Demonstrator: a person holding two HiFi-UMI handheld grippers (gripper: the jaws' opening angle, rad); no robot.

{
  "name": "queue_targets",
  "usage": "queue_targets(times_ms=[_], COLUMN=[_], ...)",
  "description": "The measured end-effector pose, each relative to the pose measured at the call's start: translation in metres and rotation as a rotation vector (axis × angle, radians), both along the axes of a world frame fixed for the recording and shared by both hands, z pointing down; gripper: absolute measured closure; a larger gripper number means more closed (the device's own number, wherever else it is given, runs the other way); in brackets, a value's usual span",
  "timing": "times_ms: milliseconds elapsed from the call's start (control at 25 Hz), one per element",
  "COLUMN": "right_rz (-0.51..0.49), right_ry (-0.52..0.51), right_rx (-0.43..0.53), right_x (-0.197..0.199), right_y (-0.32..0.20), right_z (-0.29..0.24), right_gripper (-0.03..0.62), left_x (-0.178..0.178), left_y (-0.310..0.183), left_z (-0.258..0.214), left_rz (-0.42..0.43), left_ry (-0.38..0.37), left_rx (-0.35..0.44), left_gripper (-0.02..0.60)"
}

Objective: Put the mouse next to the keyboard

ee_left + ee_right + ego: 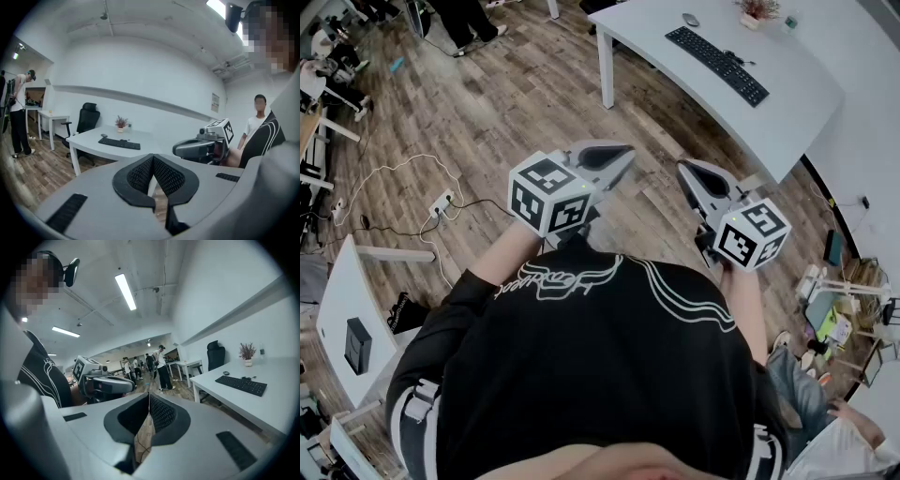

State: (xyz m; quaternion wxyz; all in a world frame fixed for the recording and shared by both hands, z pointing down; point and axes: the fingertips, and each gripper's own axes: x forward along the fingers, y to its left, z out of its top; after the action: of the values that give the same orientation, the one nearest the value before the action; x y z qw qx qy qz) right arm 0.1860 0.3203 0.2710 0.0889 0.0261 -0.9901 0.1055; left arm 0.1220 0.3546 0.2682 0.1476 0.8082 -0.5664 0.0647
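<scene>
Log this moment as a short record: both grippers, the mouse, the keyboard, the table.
left gripper: shut, empty, in the air short of the table
right gripper: shut, empty, beside the left one
mouse: on the table, off one end of the keyboard, apart from it
keyboard: black, flat on the table
table: white, ahead of both grippers

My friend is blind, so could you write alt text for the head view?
Seen from above, a person in black holds the left tongs and the right tongs, both closed, toward a white desk with a keyboard, a mouse and a small plant.
</scene>
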Motion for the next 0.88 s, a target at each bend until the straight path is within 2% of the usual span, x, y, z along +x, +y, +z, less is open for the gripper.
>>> queue_targets(times_ms=[600,880], right_rz=[0.007,0.013], right_ry=[0.007,0.005], right_rx=[0.002,-0.020], right_x=[0.010,0.007], right_y=[-0.016,-0.034], right_z=[0.004,0.009], right_gripper=[0.582,0.582], left_x=[0.014,0.006], left_y=[-0.017,-0.033], left_z=[0.003,0.009], left_rz=[0.014,0.014], left_ry=[-0.005,0.013], left_rx=[-0.012,-0.035], left_gripper=[0.575,0.575])
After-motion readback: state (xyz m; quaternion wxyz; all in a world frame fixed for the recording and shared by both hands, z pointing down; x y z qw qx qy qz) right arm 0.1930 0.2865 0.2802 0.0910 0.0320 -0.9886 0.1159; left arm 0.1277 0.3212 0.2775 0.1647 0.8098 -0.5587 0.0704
